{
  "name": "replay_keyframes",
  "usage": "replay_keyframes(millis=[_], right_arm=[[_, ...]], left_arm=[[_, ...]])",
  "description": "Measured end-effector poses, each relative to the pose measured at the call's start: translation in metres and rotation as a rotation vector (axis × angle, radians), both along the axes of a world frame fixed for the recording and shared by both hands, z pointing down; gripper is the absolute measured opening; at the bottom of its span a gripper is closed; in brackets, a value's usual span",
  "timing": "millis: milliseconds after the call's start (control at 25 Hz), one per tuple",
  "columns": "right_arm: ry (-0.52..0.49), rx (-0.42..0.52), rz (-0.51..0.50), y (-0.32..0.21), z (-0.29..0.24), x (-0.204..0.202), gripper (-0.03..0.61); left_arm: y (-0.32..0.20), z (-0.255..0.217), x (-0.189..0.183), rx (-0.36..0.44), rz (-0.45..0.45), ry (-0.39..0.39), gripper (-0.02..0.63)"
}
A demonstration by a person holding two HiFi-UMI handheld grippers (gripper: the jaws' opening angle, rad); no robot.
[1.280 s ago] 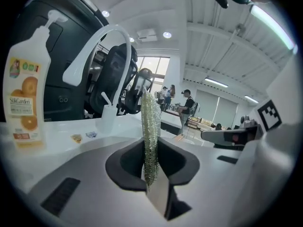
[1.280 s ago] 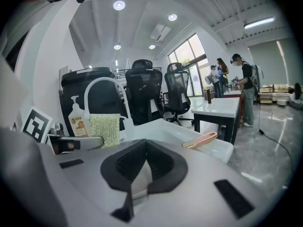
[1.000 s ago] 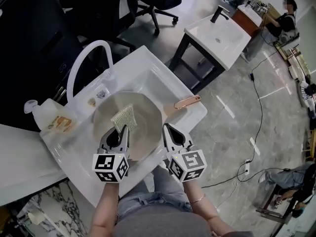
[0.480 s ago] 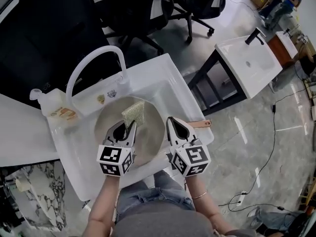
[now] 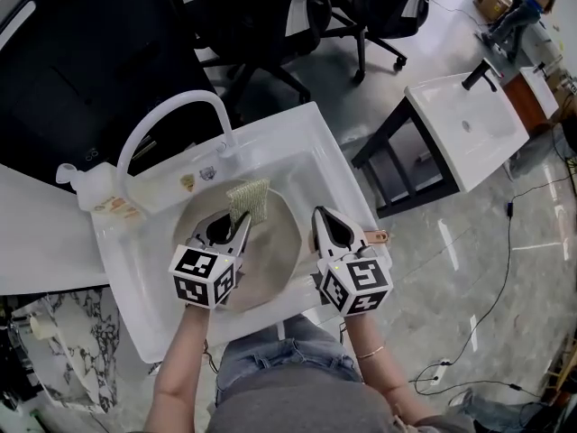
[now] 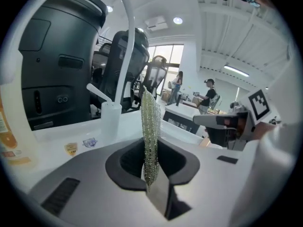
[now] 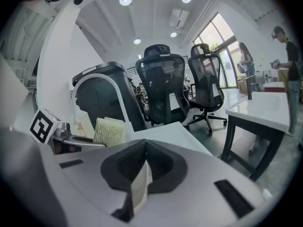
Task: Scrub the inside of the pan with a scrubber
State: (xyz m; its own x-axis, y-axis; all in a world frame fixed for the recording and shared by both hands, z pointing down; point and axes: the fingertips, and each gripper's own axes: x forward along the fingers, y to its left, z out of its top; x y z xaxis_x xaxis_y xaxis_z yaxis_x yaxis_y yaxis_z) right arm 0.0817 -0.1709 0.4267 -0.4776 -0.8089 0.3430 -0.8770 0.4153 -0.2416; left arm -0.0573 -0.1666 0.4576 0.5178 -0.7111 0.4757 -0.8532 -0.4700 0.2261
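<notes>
A round beige pan (image 5: 270, 264) lies in the white sink (image 5: 311, 156), its copper handle (image 5: 375, 236) pointing right. My left gripper (image 5: 236, 225) is shut on a pale green mesh scrubber (image 5: 248, 200), which hangs over the pan's far rim. In the left gripper view the scrubber (image 6: 150, 136) stands edge-on, pinched in the left gripper (image 6: 151, 176). My right gripper (image 5: 318, 215) hovers over the pan's right edge near the handle, shut with nothing in it. The right gripper view shows the right gripper (image 7: 142, 181) closed and empty, with the scrubber (image 7: 109, 132) off to the left.
A white arched faucet (image 5: 167, 124) rises behind the sink. A soap bottle (image 5: 95, 198) lies at the sink's back left corner. Black office chairs (image 5: 361, 7) stand behind, a second sink table (image 5: 469, 129) is at the right, and people stand far off.
The head view has swung, so the sink sits squarer in frame. My left gripper has carried the scrubber from over the pan's middle toward its far rim. The right gripper stays beside it.
</notes>
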Motion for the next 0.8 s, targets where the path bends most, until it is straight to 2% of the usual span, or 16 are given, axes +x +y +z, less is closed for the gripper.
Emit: replay_keyframes(millis=[200, 400, 520, 640, 800], right_arm=[[0.019, -0.033, -0.003, 0.003, 0.01, -0.006, 0.011], [0.022, -0.042, 0.006, 0.009, 0.015, -0.01, 0.011], [0.028, -0.05, 0.02, 0.011, 0.017, -0.008, 0.011], [0.033, -0.057, 0.032, 0.012, 0.02, -0.007, 0.011], [0.043, -0.067, 0.045, 0.011, 0.024, -0.007, 0.011]], left_arm=[[0.031, 0.036, 0.025, -0.136, 0.226, -0.047, 0.067], [0.049, 0.059, 0.044, -0.196, 0.353, -0.033, 0.067], [0.05, 0.073, 0.052, -0.235, 0.39, -0.009, 0.067], [0.048, 0.093, 0.055, -0.279, 0.404, -0.024, 0.067], [0.035, 0.117, 0.053, -0.315, 0.357, -0.048, 0.067]])
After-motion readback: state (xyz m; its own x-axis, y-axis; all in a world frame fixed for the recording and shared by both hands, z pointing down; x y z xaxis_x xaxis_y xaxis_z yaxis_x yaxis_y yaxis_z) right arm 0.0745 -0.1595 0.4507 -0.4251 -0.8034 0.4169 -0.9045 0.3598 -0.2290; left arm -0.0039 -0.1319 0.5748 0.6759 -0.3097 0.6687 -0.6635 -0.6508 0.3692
